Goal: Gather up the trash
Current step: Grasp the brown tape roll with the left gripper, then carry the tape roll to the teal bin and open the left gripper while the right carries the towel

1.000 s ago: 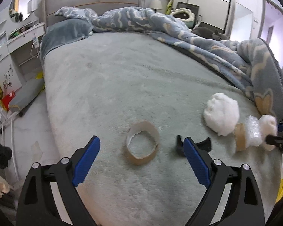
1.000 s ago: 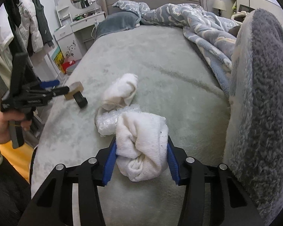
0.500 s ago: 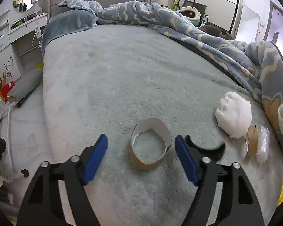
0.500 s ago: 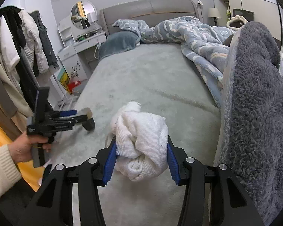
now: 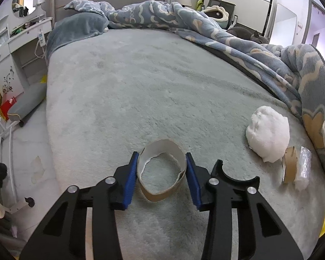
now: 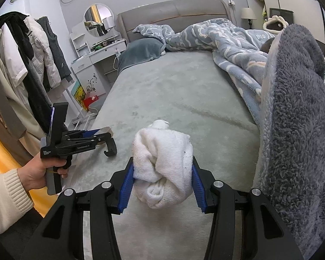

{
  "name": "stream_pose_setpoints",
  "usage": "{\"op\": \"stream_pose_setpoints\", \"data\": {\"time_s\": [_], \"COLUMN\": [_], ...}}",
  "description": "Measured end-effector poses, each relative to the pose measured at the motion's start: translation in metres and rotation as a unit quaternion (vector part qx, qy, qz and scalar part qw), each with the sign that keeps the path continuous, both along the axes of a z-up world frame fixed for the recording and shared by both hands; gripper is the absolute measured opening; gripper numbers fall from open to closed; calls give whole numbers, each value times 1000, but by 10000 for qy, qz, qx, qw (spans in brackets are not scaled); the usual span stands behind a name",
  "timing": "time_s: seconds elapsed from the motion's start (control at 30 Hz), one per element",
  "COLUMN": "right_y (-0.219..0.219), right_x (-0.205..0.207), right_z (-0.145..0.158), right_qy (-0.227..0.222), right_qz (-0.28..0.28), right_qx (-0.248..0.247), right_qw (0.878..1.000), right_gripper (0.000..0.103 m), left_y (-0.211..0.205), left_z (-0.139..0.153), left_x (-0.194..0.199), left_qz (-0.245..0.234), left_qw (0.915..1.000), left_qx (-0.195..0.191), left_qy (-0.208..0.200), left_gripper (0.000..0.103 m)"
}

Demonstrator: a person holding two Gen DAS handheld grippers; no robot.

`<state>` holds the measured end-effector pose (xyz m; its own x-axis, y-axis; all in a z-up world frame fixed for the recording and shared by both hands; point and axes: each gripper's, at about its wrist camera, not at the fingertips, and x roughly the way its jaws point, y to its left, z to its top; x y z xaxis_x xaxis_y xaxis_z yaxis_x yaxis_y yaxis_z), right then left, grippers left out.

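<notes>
- The ring point(image 5: 161, 171), a torn strip of cardboard tube core, lies on the bed point(image 5: 140, 91) near its foot edge, at 6 o'clock in the left wrist view.
- It looks very light and thin-walled; I judge it will flex or fold under a hard squeeze, so a gentle pinch across its width, on the outer walls, should do.
- The left gripper point(image 5: 161, 169) straddles the ring, its fingers point(image 5: 130, 179) closing; the blue pads look to be just meeting the ring's sides at 9 and 3 o'clock, and the ring is already a little oval.
- The ring still rests on the bed, not lifted.
- The right gripper point(image 6: 162, 179) is clamped on a white cloth wad point(image 6: 163, 164), soft and bulky, bulging above and below the pads and held clear of the bed.
- More trash lies at 3 o'clock in the left view: a white wad point(image 5: 268, 136), and just beside it a second core point(image 5: 289, 168) touching a piece of clear wrap point(image 5: 303, 166).
- All of these should be light; the wrap may be slippery.
- The blanket point(image 5: 270, 60) is heaped along the bed's right side.
</notes>
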<state>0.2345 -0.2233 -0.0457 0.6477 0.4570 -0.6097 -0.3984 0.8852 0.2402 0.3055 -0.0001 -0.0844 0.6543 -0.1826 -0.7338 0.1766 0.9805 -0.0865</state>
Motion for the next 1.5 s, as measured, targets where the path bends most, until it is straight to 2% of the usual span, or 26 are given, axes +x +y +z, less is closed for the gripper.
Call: {"op": "stream_pose_setpoints", "data": {"time_s": [0.2,0.37,0.53,0.67,0.8,0.9,1.1,1.3,1.5], "right_y": [4,27,48,60,73,84,104,114,133], "right_x": [-4,-10,-18,-29,-39,-46,-57,-77,-96], "right_z": [6,12,11,8,9,10,6,3,5], "right_qy": [-44,-85,-26,54,52,70,123,158,108], "right_qz": [43,214,375,433,493,540,585,484,575], "right_qx": [62,-11,-59,-88,-28,-23,-167,102,166], "right_qw": [10000,9997,9993,9990,9988,9985,9981,9987,9981], "right_gripper": [49,49,49,49,49,49,49,49,49], "left_y": [9,12,12,22,26,37,48,60,73], "left_z": [11,19,21,20,20,21,18,7,-10], "left_x": [-6,-16,-35,-50,-63,-78,-104,-135,-161], "left_qz": [165,185,114,288,297,389,509,693,867], "left_qw": [9998,9998,9999,9995,9995,9989,9983,9964,9941], "left_qx": [-48,-53,121,-116,-44,-226,-242,-372,-298], "left_qy": [-33,-48,-32,58,93,93,155,317,576], "left_gripper": [44,44,44,44,44,44,44,44,44]}}
